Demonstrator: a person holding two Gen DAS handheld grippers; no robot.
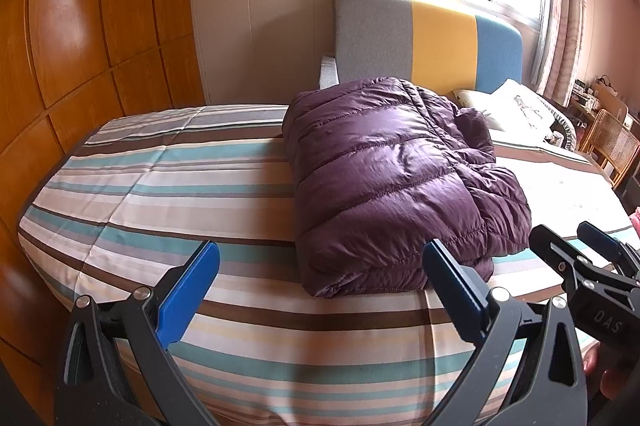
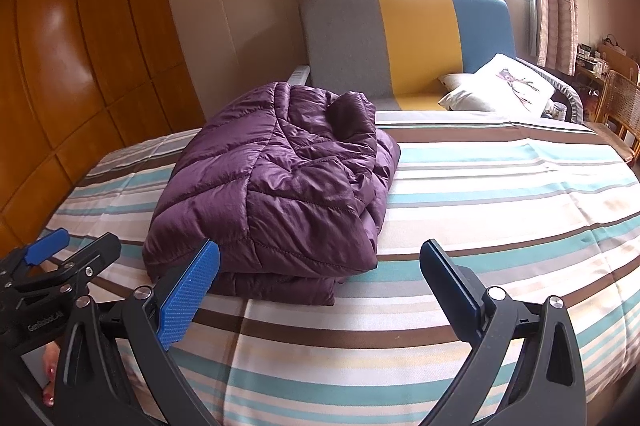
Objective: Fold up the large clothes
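Purple quilted jacket (image 1: 396, 178) lies folded into a thick rectangular bundle on the bed (image 1: 168, 194), resting on the striped cover and sitting nearer the front edge than the headboard (image 1: 428, 42). Top layer smooth; one side (toward the pillow (image 1: 516, 106)) shows bunched folds.

Left gripper (image 1: 320, 290): jaws spread wide, nothing between the blue pads, held just short of the bundle's near edge. Not touching fabric.

Right gripper (image 2: 320, 290): also spread wide and empty, positioned at the bed's front edge with the bundle ahead and slightly left. Its left pad overlaps the jacket's near corner in view; contact cannot be confirmed.

Each gripper appears at the edge of the other's camera.
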